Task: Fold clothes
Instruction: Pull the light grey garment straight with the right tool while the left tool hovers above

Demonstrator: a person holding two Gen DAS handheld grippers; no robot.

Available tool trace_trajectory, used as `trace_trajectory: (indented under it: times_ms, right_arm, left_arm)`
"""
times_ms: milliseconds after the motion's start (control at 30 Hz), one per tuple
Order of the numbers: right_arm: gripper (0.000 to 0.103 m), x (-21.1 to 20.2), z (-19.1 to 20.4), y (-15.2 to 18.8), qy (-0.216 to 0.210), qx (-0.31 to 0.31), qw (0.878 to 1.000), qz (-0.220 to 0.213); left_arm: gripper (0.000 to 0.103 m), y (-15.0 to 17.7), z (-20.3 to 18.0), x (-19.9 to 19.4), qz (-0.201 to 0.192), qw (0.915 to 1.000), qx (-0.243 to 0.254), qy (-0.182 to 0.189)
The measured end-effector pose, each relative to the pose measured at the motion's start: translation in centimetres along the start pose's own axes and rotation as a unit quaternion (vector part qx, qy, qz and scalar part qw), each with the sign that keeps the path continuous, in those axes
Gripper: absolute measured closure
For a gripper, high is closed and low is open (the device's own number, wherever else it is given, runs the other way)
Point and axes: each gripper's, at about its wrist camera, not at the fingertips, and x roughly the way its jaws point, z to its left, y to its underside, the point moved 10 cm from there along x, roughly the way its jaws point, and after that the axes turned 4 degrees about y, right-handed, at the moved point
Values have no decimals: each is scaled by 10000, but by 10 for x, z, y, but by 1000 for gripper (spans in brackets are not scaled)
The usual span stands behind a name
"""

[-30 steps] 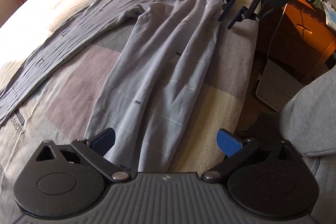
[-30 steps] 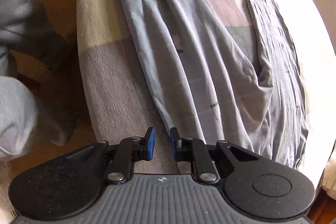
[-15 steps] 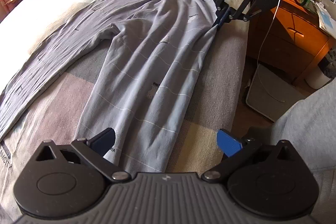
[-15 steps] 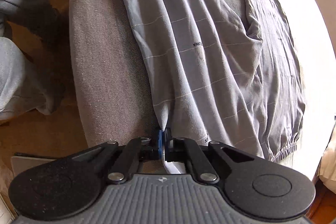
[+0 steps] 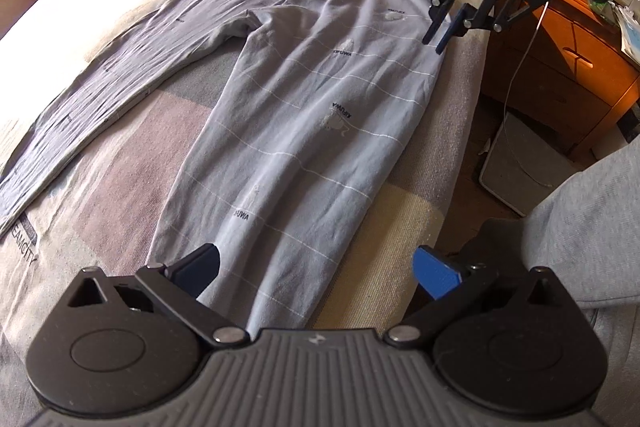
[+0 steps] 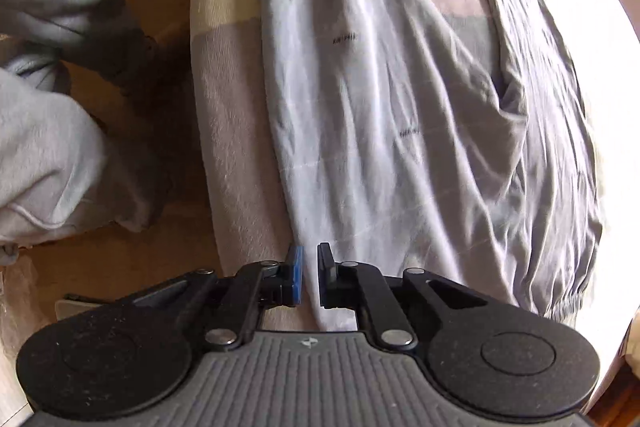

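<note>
Grey pyjama trousers [image 5: 304, 131] lie flat & unfolded on the bed [image 5: 100, 219], both legs spread in a V w/ no layer doubled over, so the whole fold looks left to do as things lie now. Long axis of the near leg in the left wrist view runs approx 6→12 o'clock, hem at 6 by the left tool [image 5: 316, 265], elastic waistband at 12; other leg splays to 9. Left tool is released wide over the hem, right tool [image 6: 310, 275] slightly parted at the waist-side edge, gripping nothing.
</note>
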Motion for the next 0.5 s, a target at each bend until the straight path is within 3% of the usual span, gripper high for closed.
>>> trace_trajectory:
  times_ms: [167,300,367,500]
  right_arm:
    - [92,5,0,-67,47,-226,9969,-755]
    - [85,6,15,-121,-89,-502,9910,-1234]
    - [77,9,25,-140,-145,-714,9878,-1375]
    - [75,18,37,-162,-171,-1151,9833,-1402]
  left_arm:
    - [1,26,6,-10,104,9999,3,-134]
    - [1,49,11,-15,223,9995,-112,-173]
    - [1,61,14,-17,281,9993,-189,-183]
    - [1,81,18,-20,302,9989,-255,-241]
